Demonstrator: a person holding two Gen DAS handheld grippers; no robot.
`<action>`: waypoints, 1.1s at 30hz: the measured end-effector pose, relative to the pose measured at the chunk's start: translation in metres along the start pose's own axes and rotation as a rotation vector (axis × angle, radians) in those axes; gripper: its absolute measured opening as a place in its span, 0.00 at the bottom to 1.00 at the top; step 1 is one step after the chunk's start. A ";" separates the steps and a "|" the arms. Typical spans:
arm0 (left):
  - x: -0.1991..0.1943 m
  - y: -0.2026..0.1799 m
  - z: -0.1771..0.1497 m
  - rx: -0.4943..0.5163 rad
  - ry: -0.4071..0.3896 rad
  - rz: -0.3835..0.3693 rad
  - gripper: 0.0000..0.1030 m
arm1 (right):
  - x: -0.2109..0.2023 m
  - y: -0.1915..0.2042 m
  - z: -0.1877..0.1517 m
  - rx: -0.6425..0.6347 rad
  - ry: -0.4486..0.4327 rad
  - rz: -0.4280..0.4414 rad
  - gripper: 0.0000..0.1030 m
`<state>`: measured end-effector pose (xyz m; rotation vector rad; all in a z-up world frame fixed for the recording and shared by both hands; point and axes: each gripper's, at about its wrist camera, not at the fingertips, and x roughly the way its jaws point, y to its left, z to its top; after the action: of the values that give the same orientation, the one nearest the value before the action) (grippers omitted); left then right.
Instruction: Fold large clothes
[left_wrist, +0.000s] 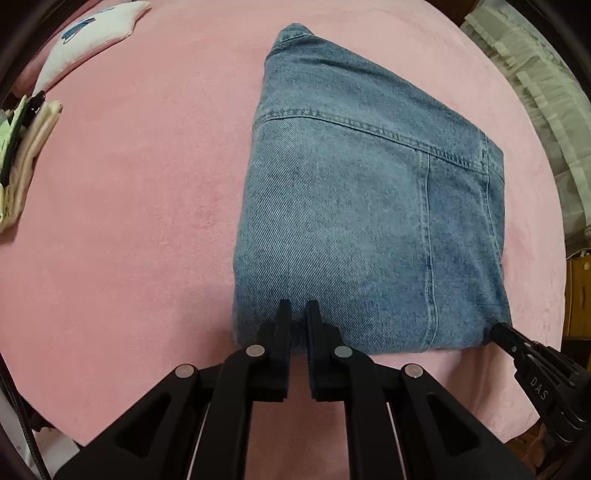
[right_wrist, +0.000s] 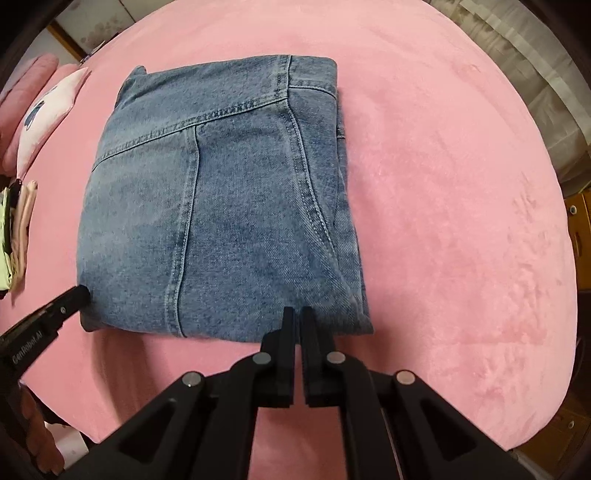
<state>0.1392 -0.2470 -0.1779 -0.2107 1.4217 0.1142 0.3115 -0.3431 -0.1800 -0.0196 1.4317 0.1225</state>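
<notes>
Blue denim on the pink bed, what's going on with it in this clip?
A person with two handheld grippers is folding a blue denim garment on a pink plush bedspread. It already lies as a compact rectangle. The left gripper and right gripper sit at its near edge, jaws nearly closed; whether they pinch cloth is unclear. A white printed pillow and a stack of folded pale clothes lie beside it.

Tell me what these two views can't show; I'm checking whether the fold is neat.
- Inner layers of the folded denim garment: hidden by its top layer, both views.
- Whether the left tool pinches cloth: tips overlap the near edge.
- Same for the right tool.
- Stacked clothes: cut off by the frame edge, left wrist view.
</notes>
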 end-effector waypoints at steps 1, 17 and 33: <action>-0.001 -0.002 0.000 0.001 0.008 0.000 0.10 | -0.001 0.001 0.001 -0.002 0.002 -0.004 0.02; -0.024 0.007 0.016 -0.013 0.053 0.064 0.73 | -0.026 0.002 0.023 -0.061 -0.023 -0.036 0.40; 0.033 0.024 0.063 0.033 0.179 0.047 0.78 | 0.025 -0.058 0.077 -0.003 0.080 0.184 0.62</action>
<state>0.2000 -0.2122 -0.2038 -0.1635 1.6061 0.1124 0.3967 -0.3925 -0.1973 0.1057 1.5121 0.2774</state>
